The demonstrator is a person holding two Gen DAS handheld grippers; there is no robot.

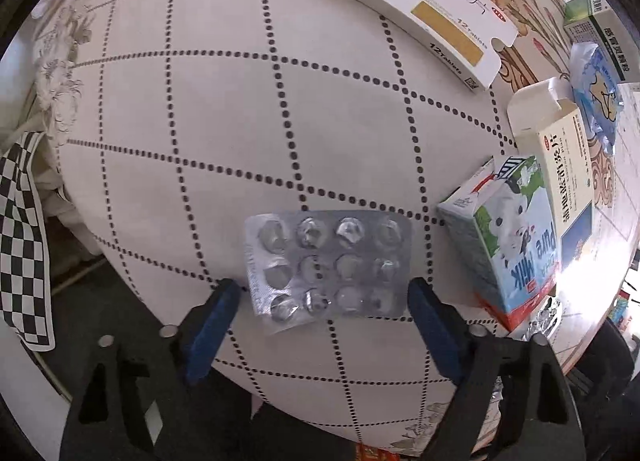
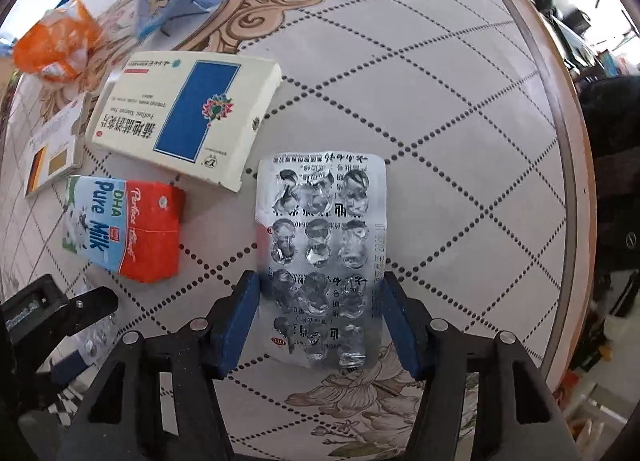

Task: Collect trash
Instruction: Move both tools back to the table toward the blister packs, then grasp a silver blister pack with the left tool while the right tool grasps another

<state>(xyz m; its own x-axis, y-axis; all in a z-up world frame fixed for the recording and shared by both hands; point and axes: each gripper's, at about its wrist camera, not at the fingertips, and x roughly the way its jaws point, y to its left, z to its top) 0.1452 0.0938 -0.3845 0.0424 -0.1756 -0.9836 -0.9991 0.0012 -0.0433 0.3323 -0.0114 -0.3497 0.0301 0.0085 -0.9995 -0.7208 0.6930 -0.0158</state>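
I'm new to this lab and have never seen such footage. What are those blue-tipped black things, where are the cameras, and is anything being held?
A person holds a pair of tongs in each hand; a fisheye camera on each looks down along its fingers. In the left view, the left tongs straddle an emptied blister pack. In the right view, the right tongs straddle a longer blister sheet. Both lie flat on the table; neither looks gripped yet. Nearby: a milk carton and medicine boxes.
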